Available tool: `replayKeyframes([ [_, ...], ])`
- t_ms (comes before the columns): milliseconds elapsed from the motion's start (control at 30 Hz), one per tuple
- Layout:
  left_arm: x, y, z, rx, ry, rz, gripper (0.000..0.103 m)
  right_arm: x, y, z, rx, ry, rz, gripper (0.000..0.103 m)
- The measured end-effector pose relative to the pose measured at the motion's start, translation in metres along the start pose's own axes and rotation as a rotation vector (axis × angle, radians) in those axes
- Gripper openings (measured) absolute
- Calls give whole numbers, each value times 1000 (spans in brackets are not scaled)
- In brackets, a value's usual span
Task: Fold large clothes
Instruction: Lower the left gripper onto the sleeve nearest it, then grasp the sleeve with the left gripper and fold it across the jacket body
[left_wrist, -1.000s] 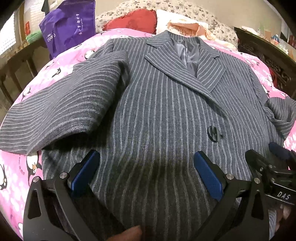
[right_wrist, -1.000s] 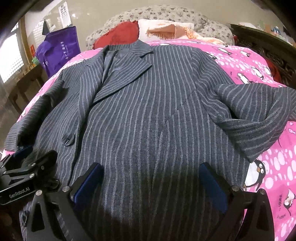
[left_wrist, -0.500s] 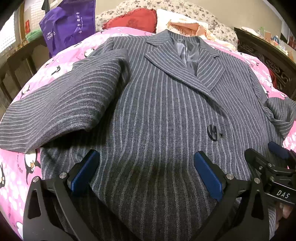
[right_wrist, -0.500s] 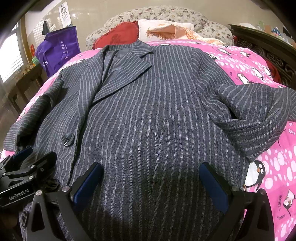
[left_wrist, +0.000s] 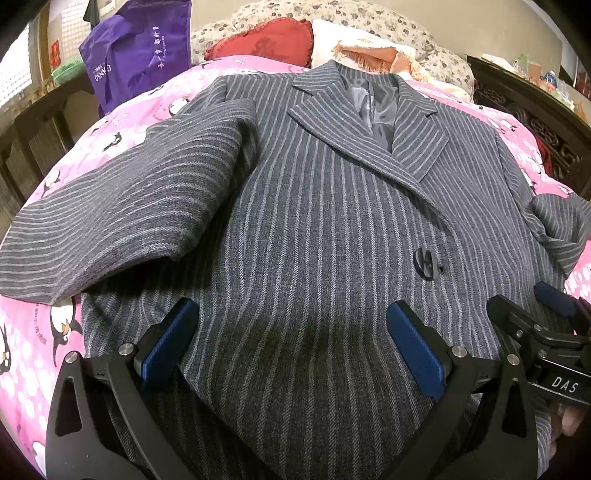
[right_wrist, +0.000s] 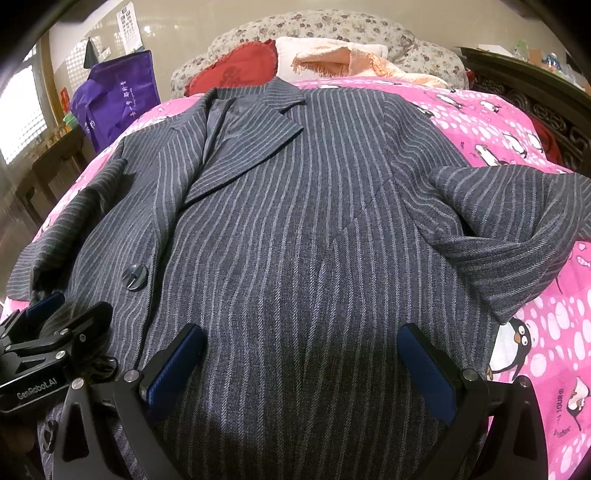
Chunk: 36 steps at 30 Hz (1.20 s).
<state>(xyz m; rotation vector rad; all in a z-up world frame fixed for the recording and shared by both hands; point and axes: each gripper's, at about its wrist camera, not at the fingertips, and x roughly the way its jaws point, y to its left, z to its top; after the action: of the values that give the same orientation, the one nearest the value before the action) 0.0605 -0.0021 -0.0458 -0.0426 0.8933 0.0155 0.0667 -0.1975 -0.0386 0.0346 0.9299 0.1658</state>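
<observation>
A grey pinstriped coat (left_wrist: 314, 221) lies face up on a pink penguin bedspread (left_wrist: 122, 129), collar at the far end and lapels open. Its dark button (left_wrist: 424, 262) sits near the front edge. One sleeve (left_wrist: 110, 221) spreads out to the left; the other sleeve (right_wrist: 517, 229) is creased and spreads right. My left gripper (left_wrist: 291, 343) is open over the coat's lower left front, nothing between its blue pads. My right gripper (right_wrist: 301, 365) is open over the lower right front, also empty. The two grippers hover side by side, the left gripper (right_wrist: 48, 343) showing in the right wrist view. The hem is hidden below both views.
At the head of the bed lie a red cushion (left_wrist: 262, 40), a peach fringed cloth (right_wrist: 343, 59) and a floral pillow (right_wrist: 332, 26). A purple bag (left_wrist: 136, 55) stands far left by a wooden table (right_wrist: 48, 166). A dark carved bed frame (left_wrist: 535, 122) runs along the right.
Both grippers stay open over the coat's lower front and have barely shifted. A fingertip at the bottom edge of the left wrist view has dropped out of sight.
</observation>
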Motion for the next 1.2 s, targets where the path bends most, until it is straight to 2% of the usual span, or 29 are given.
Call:
replayKeyframes([
  [400,-2,-3,-2,18,-14,28,103,-1,-1,-1,5,-1,7,103],
  [467,-9,-5,-4,39,-9,35,103,-1,-1,-1,5,0,7,103],
  [567,-36,-2,-8,67,0,-8,102,-1,-1,-1,6,-1,8,103],
  [667,-76,35,-3,-6,-50,-63,102,-1,0,-1,6,0,8,103],
  [700,-89,59,0,-47,-66,-66,102,-1,0,-1,7,0,9,103],
  [767,-104,98,4,-91,-98,-40,102,-1,0,0,7,2,11,103],
  [833,-110,137,3,-133,-115,17,102,-1,0,-1,6,0,9,103],
  [900,-108,177,-1,-196,-107,32,102,-2,0,-1,6,-1,10,103],
  [933,-103,202,-7,-251,-103,8,102,-3,0,-2,7,-1,11,103],
  [1000,-92,230,-14,-346,-104,-41,101,-3,-1,-2,8,0,13,103],
  [1033,-84,245,-19,-415,-110,-90,101,-3,-1,-2,8,0,15,103],
  [1200,-49,278,-24,-575,-127,-174,101,-3,-1,-2,7,3,16,103],
])
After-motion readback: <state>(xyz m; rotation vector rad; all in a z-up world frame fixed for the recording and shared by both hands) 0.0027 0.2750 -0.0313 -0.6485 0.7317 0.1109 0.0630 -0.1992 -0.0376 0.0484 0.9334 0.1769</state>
